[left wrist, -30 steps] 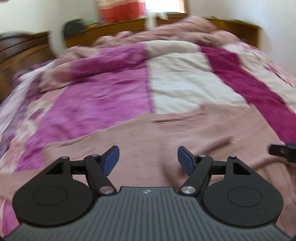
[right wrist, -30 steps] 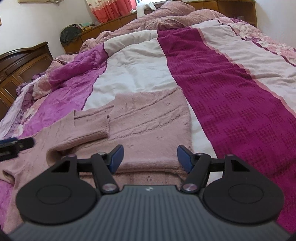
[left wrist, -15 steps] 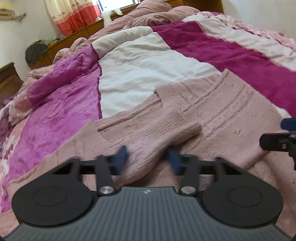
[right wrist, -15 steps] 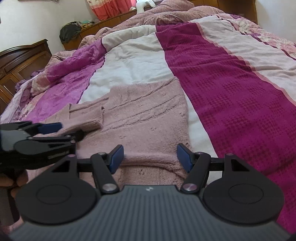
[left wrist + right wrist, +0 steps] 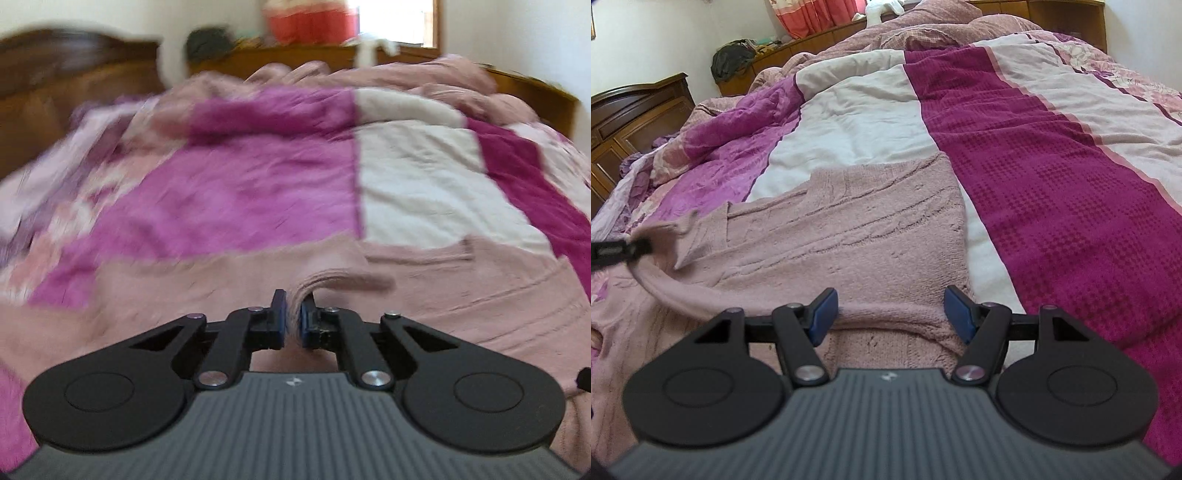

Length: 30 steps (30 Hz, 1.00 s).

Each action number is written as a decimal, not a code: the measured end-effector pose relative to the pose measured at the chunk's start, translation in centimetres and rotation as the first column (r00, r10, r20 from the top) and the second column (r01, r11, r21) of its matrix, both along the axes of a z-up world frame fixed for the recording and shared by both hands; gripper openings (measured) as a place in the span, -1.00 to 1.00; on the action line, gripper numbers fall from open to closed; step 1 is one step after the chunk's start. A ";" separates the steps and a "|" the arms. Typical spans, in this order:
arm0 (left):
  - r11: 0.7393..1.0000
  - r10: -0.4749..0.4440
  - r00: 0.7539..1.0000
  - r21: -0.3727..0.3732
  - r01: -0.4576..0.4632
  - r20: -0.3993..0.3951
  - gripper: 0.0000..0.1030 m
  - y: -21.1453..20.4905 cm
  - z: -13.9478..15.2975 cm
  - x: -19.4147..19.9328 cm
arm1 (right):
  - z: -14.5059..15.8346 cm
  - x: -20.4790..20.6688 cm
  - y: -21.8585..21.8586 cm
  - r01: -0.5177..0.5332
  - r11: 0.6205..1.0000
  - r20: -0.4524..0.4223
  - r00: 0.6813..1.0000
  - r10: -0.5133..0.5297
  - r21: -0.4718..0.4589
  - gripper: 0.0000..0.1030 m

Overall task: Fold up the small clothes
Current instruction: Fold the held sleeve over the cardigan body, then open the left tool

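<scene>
The pink knit sweater [image 5: 849, 236] lies spread on the bed's striped quilt [image 5: 1052, 155]. The left claw [image 5: 291, 321] is clamped on its sleeve cuff [image 5: 332, 284], at 12 o'clock. The right claw [image 5: 888, 314] gapes apart, the folded hem between its fingers.

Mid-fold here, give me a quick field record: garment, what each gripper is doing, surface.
garment: pink knit sweater, lying on the bed, partly folded
left gripper: shut on the sweater sleeve, lifting it off the body
right gripper: open, fingers either side of the sweater's near edge, not gripping
surface: striped quilt
image quality: left wrist view motion-blurred
</scene>
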<state>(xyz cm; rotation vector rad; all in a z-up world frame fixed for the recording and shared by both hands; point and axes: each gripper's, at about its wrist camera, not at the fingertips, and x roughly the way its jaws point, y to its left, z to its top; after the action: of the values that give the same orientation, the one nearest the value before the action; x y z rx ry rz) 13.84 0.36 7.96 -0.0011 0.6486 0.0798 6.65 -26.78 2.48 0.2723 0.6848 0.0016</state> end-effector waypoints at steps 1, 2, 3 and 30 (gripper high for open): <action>1.000 0.018 1.000 -0.020 -0.018 -0.016 -0.85 1.0 -0.3 -0.1 | 0.0 0.0 0.1 -0.001 1.000 -0.001 1.000 0.001 -0.003 0.27; 0.999 0.032 0.999 -0.037 -0.033 -0.031 -0.85 1.9 -0.7 -0.4 | 0.0 0.1 0.1 -0.001 1.000 -0.002 1.000 0.001 -0.008 0.27; 0.998 0.048 0.998 -0.046 -0.050 -0.045 -0.85 2.6 -1.1 -0.7 | 0.0 0.1 0.2 -0.002 1.000 -0.003 1.000 0.002 -0.013 0.27; 0.988 0.115 0.985 -0.084 -0.127 -0.131 -0.46 7.6 -1.4 -5.6 | 1.4 -0.3 0.5 0.013 1.000 -0.016 1.000 -0.013 -0.021 0.29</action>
<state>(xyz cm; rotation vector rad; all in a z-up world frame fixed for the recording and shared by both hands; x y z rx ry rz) 8.27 7.97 6.59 -0.1255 0.7780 0.1685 6.36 -26.26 3.87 0.2571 0.6987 -0.0204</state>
